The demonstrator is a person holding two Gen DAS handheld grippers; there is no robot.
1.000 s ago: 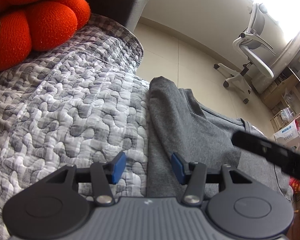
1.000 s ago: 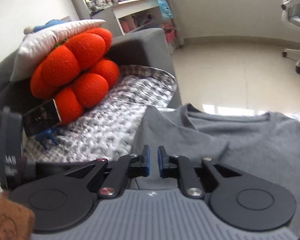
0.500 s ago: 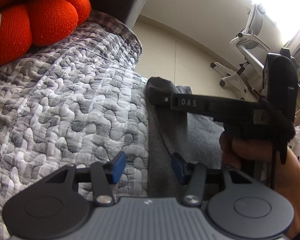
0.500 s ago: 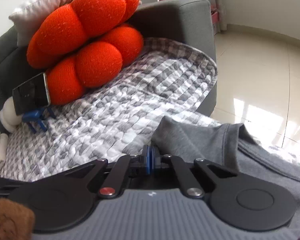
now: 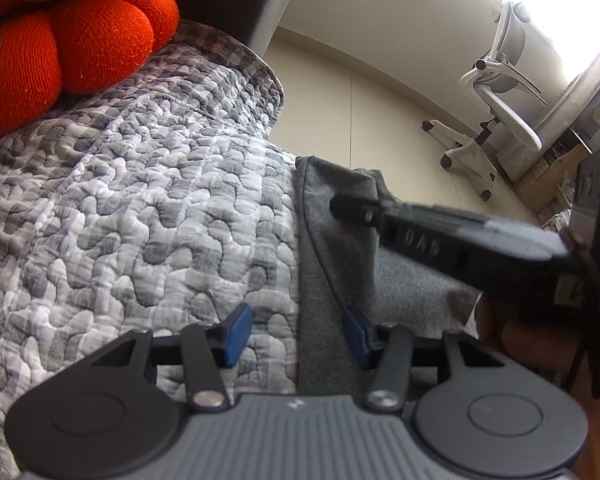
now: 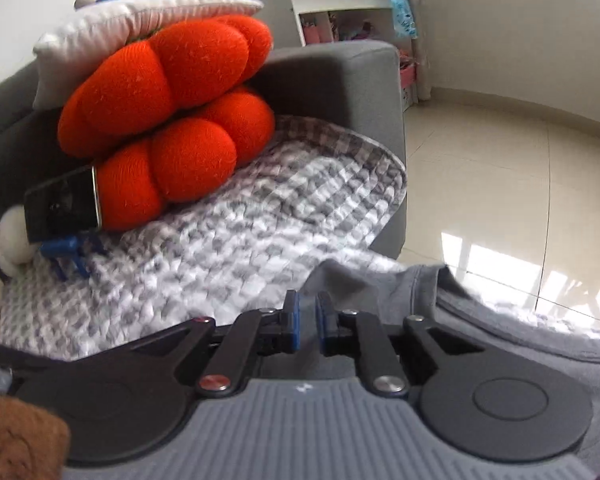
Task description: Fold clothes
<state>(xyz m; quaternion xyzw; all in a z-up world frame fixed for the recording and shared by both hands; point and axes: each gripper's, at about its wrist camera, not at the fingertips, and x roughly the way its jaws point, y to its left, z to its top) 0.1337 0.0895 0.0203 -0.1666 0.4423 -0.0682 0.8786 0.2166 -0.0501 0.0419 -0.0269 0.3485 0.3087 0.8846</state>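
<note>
A grey shirt (image 5: 332,248) lies on the quilted sofa cover (image 5: 140,216), partly folded, its straight left edge running toward me. My left gripper (image 5: 296,334) is open, its blue pads astride that edge low over the fabric. My right gripper (image 5: 340,204) reaches in from the right over the shirt's far corner. In the right wrist view the right gripper (image 6: 306,322) has its blue pads slightly apart just behind the grey shirt's (image 6: 380,284) raised corner; nothing shows between them.
An orange knotted cushion (image 6: 172,120) and a white pillow (image 6: 140,20) rest against the grey sofa arm (image 6: 340,80). A phone on a blue stand (image 6: 62,208) leans by the cushion. An office chair (image 5: 500,92) stands on the tiled floor (image 6: 500,184).
My right gripper pinched the shirt's corner shut, carried it across to the left, and now its pads have parted a little. My left gripper stayed open in place.
</note>
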